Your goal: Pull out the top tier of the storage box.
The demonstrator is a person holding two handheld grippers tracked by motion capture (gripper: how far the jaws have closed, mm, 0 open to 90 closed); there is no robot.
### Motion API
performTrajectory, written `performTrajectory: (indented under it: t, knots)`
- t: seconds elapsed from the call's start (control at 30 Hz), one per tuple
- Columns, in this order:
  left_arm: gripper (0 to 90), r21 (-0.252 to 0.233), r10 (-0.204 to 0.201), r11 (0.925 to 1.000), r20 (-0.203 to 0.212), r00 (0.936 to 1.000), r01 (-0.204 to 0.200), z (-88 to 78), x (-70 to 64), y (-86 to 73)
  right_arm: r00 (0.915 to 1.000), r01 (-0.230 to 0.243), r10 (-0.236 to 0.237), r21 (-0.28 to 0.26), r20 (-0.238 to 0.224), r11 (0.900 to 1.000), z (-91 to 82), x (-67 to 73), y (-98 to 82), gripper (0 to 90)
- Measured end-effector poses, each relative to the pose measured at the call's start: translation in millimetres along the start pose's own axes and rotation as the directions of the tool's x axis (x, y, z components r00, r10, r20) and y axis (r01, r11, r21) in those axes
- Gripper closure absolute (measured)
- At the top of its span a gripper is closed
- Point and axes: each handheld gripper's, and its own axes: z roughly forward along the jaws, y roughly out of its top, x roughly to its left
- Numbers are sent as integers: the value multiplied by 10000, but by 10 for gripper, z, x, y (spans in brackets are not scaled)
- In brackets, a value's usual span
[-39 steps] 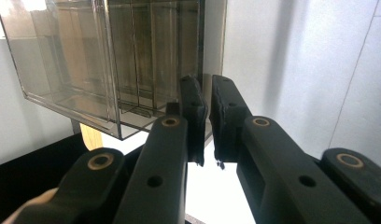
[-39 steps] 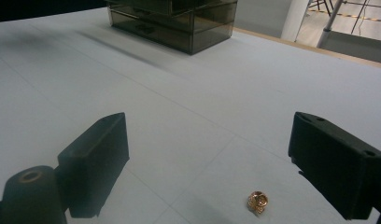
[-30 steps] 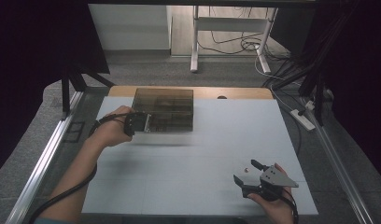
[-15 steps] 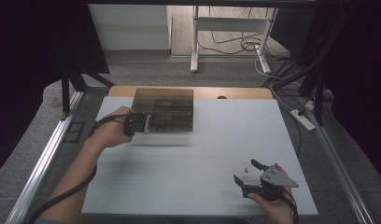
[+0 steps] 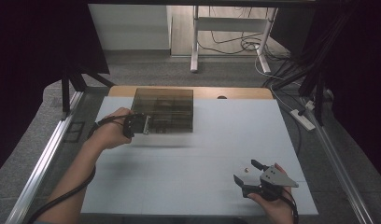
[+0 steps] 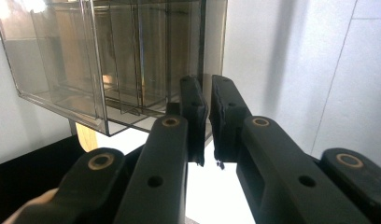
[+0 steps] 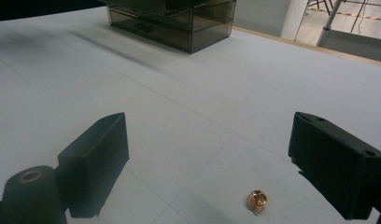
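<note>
Here | left gripper [image 5: 143,125] jaws clenched on box [image 5: 164,110] wall, contents murky | right gripper [image 5: 248,177] released beside ring [image 7: 257,200]

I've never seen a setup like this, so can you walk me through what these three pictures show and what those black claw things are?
A person sits at a white table holding a hand-operated gripper in each hand. One picture looks down from above; each of the other two comes from a camera riding on a gripper, looking along its black jaws. The left gripper is shut on the edge of a smoky clear plastic organizer box with compartments; its jaws clamp the box wall in the left gripper view. The right gripper is open, holding nothing, with a small gold ring lying on the table between its jaws.
</note>
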Motion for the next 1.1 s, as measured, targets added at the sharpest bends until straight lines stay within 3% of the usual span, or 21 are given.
performTrajectory:
  t: [0.57,1.1]
  knots:
    - [839,-93,-187,9998,237,9995,189,-27,-24,1,10000,-75,75,14,20,10000,18,-19,0,119]
    - [841,-129,-28,9999,133,9999,30,-46,-84,-11,9999,-98,98,-46,66,9999,-7,-19,8,119]
